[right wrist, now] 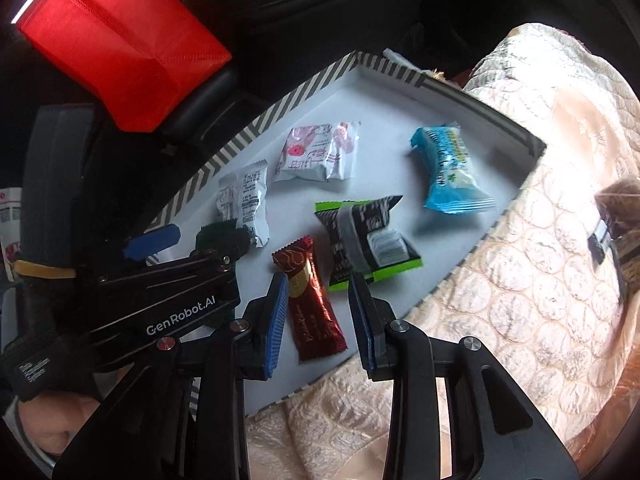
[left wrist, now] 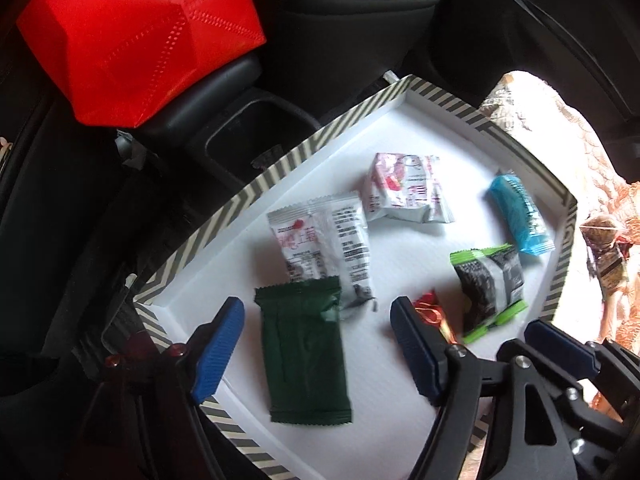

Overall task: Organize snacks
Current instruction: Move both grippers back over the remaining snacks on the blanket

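A white tray [left wrist: 240, 196] [right wrist: 240, 136] with a striped rim holds several snack packets. A dark green packet [left wrist: 304, 352] lies flat between the wide-apart fingers of my left gripper [left wrist: 316, 344], which is open and not touching it. A red-brown foil bar [right wrist: 310, 300] [left wrist: 430, 312] lies on the tray between the pads of my right gripper [right wrist: 318, 320], which stands open just above it. Also in the tray are a white printed sachet [left wrist: 320, 240] [right wrist: 244, 204], a white-and-pink pack [left wrist: 404, 192] [right wrist: 320, 152], a blue packet [left wrist: 520, 216] [right wrist: 448, 168] and a black-and-green packet [left wrist: 488, 284] [right wrist: 368, 240].
A red fabric bag [left wrist: 140, 36] [right wrist: 120, 40] sits on the dark car console beyond the tray, beside a cup holder [left wrist: 248, 136]. The tray rests on cream quilted cloth [right wrist: 540, 240]. A person's hand [right wrist: 52, 420] holds the left gripper at lower left.
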The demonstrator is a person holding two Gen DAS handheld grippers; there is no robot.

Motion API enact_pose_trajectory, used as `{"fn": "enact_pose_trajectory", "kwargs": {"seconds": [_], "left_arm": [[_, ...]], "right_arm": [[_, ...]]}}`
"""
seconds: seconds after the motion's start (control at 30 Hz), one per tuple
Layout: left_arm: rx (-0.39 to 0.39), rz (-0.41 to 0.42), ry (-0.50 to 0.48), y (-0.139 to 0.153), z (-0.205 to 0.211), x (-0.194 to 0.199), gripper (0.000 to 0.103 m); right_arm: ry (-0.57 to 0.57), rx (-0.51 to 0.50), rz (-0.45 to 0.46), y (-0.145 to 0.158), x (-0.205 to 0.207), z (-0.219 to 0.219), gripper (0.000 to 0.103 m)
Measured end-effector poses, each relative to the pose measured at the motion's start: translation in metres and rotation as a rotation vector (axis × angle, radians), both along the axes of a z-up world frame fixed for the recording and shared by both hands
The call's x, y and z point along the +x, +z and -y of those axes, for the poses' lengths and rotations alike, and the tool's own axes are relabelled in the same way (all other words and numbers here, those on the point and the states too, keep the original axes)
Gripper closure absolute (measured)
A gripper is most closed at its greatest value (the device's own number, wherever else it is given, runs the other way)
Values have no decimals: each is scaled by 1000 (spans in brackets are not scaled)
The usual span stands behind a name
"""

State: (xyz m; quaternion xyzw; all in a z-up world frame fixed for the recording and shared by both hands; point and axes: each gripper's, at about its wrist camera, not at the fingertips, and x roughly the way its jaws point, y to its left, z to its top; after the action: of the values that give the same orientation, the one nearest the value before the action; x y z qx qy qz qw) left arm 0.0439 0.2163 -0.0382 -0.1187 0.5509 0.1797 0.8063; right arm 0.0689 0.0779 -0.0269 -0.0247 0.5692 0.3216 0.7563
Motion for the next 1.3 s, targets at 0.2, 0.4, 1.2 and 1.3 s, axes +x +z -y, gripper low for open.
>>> {"fn": "enact_pose_trajectory", "kwargs": {"seconds": [0.2, 0.4, 1.2, 1.3], "left_arm": [[-11, 24, -42, 11, 17, 3, 20], [-10, 37, -106, 19, 44, 16, 19], [-49, 47, -430, 25, 190, 116, 19], [-57, 30, -443, 20, 201, 128, 19]], "right_arm": [[-68, 12, 14, 11, 7, 35, 73], [-164, -1, 22, 14, 20, 84, 72], [-477, -73, 88, 39, 110, 256, 53], [-461, -63, 60, 31, 122, 259, 53]]}}
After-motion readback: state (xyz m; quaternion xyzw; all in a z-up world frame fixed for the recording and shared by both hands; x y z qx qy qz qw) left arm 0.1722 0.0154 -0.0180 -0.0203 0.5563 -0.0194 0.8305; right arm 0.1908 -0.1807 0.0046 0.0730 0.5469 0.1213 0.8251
